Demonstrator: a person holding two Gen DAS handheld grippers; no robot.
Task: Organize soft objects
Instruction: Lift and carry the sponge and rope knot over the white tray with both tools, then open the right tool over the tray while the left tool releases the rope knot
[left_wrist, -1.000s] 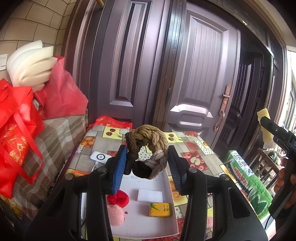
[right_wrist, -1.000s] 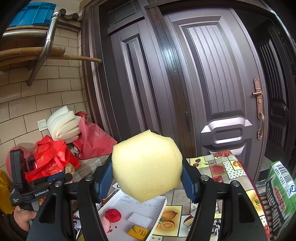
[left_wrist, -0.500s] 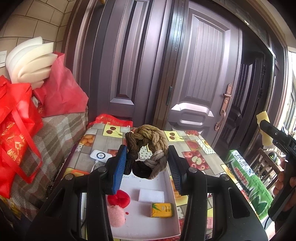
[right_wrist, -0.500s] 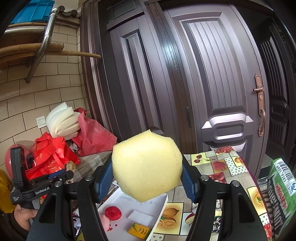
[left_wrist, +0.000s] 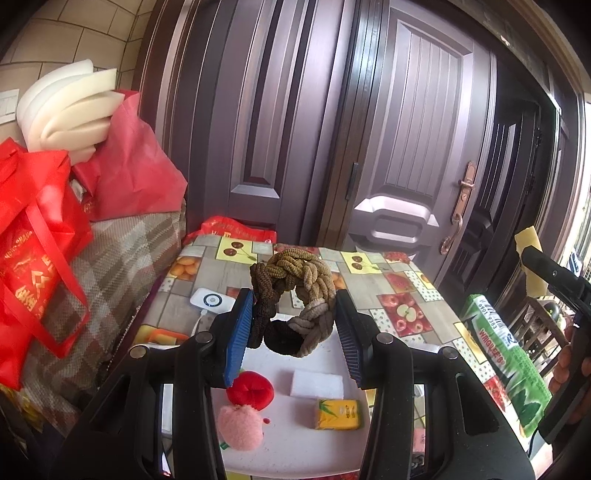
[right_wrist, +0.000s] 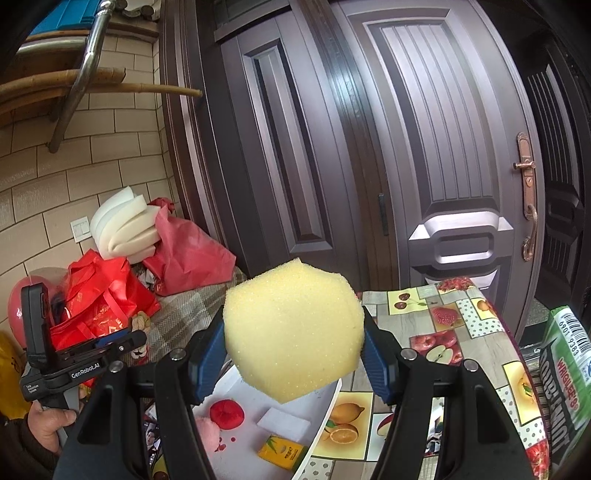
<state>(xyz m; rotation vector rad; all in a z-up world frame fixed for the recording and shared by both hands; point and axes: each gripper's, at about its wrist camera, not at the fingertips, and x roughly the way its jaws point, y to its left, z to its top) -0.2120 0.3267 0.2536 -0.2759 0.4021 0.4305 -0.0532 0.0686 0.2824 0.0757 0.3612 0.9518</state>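
Observation:
My left gripper (left_wrist: 293, 328) is shut on a braided brown and tan rope ring (left_wrist: 295, 291), held above the white tray (left_wrist: 280, 450). In the tray lie a red soft ball (left_wrist: 251, 391), a pink plush (left_wrist: 240, 428), a white sponge block (left_wrist: 317, 384) and a yellow packet (left_wrist: 338, 414). My right gripper (right_wrist: 293, 350) is shut on a large pale yellow sponge (right_wrist: 291, 328), held above the tray's (right_wrist: 325, 402) right rim. The right wrist view shows the left gripper (right_wrist: 74, 365) at the far left with a hand on it.
The tray sits on a table with a fruit-pattern cloth (left_wrist: 402, 291). A white round device (left_wrist: 211, 300) lies behind the tray. Red bags (left_wrist: 33, 236) and white foam pieces (left_wrist: 66, 110) pile up on the left. A green Wrigley's pack (left_wrist: 506, 354) stands at right. Dark doors (left_wrist: 406, 147) rise behind.
The right gripper with the yellow sponge has sunk slightly towards the table. The left gripper and its rope ring have stayed almost still.

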